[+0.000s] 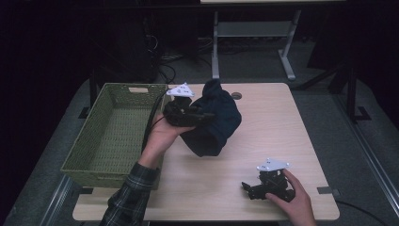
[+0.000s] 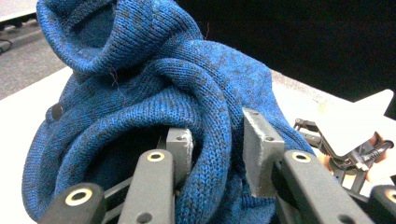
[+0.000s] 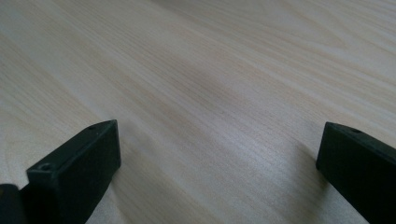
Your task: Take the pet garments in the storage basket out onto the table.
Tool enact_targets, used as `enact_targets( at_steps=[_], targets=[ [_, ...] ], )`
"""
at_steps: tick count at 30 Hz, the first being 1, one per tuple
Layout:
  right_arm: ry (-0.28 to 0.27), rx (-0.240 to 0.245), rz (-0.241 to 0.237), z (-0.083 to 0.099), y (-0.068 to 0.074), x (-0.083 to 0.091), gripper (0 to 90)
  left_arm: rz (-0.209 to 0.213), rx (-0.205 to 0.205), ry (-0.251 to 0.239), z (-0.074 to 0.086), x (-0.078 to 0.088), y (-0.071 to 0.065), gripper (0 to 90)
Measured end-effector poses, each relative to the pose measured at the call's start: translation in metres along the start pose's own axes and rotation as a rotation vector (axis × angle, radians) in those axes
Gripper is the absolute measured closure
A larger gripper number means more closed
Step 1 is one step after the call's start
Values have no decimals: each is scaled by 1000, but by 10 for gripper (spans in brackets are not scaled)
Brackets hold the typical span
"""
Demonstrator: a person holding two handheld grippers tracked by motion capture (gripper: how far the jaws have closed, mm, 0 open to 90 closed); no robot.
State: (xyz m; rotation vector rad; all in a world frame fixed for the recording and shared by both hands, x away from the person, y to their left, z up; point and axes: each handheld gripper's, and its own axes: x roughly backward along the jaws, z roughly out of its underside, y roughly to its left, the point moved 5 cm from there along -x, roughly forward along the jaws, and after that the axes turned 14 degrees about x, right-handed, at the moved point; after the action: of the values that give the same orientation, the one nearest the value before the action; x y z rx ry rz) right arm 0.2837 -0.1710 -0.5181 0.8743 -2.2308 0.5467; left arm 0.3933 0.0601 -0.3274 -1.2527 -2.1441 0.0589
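Pinching a thick fold of a dark blue knitted garment (image 2: 154, 88), the left gripper (image 2: 217, 149) has its two black jaws closed on the wool from either side, with a roll of the knit bulging up between the grey pads (image 2: 181, 148). Beyond the jaws the rest of the blue knit rises in twisted, rope-like folds, and more of it hangs below them. In the high view the left gripper (image 1: 207, 116) is held up by the left hand (image 1: 162, 136), and the garment (image 1: 216, 125) droops from its jaws in a bunched lump, its lower end close to the pale wooden table (image 1: 263, 117); whether it touches the wood I cannot tell. Just behind the left gripper, on the side away from its jaws, stands a green woven rectangular basket (image 1: 110, 155) at the table's edge.

The right gripper (image 1: 245, 187) lies low on the table in the right hand (image 1: 294, 200), well apart from the garment. In its own view its black jaws are spread wide, with bare light wood grain (image 3: 210, 93) between and ahead of them.
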Motion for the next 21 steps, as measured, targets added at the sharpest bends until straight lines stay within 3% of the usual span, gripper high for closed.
enact_targets(
  at_steps=[13, 21],
  targets=[
    [-1, 0, -1, 0, 0, 0, 0, -17, 0, 68, 10, -62, -3, 665],
    [-1, -1, -1, 0, 0, 0, 0, -27, 19, 126, 27, -108, 1, 664]
  ],
)
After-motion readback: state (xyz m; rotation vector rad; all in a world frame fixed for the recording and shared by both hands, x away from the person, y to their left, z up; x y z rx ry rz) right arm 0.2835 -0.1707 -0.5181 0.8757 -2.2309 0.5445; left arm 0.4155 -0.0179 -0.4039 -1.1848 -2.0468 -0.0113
